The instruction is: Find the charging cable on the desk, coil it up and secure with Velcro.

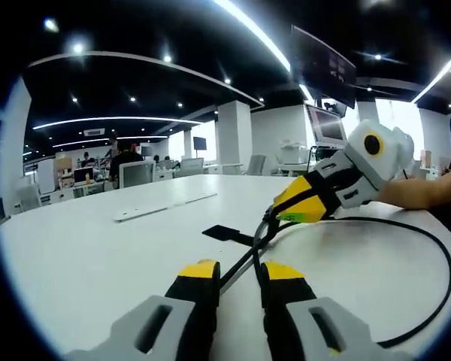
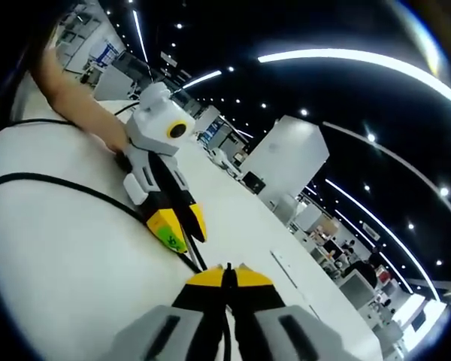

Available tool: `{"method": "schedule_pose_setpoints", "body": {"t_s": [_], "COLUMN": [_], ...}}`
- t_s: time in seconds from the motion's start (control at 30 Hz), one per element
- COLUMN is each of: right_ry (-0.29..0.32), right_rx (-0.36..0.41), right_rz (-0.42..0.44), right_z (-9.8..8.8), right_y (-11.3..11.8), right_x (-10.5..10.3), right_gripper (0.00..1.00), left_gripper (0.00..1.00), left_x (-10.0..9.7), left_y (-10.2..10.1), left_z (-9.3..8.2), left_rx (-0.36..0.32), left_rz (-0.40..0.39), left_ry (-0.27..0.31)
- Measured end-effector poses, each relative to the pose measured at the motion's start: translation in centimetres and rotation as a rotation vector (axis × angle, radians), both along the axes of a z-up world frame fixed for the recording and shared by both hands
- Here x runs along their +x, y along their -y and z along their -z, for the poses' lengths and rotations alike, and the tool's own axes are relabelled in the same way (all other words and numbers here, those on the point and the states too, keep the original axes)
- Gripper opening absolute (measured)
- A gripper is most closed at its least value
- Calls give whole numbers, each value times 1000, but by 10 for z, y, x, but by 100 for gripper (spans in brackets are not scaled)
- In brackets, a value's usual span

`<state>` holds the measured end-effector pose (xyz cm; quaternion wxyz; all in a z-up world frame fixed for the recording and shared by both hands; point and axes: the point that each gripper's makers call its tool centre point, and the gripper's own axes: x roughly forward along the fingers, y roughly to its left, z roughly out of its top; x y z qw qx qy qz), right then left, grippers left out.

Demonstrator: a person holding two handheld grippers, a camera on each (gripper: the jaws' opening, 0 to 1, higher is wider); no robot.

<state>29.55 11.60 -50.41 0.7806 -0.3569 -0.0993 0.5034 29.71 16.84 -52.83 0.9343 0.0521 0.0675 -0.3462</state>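
A black charging cable (image 1: 438, 259) lies in a wide loop on the white desk (image 1: 83, 256). Two strands of it run up between the jaws of my left gripper (image 1: 240, 272), which stand apart, wider than the cable. Just beyond, my right gripper (image 1: 273, 222) comes in from the right, its tips pinching the cable. A flat black Velcro strap (image 1: 227, 235) lies on the desk behind the cable. In the right gripper view my right gripper (image 2: 227, 272) is shut on the cable (image 2: 60, 184), and the left gripper (image 2: 182, 229) faces it close by.
A long white flat strip (image 1: 161, 205) lies further back on the desk. A person's forearm (image 1: 428, 192) holds the right gripper, and a forearm (image 2: 75, 98) holds the left. Office desks, chairs and monitors (image 1: 327, 124) stand behind.
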Motion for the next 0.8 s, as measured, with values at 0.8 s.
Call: {"method": "schedule_pose_setpoints", "body": {"t_s": [0.8], "right_ry": [-153], "right_rx": [66], "right_rz": [23], "right_z": [-1], "right_y": [-7], "right_x": [29], "right_gripper": [4], "left_gripper": [21], "left_x": [0], "left_y": [3], "left_z": [-1], "left_rx": [5], "left_rz": [5], "left_ry": [8]}}
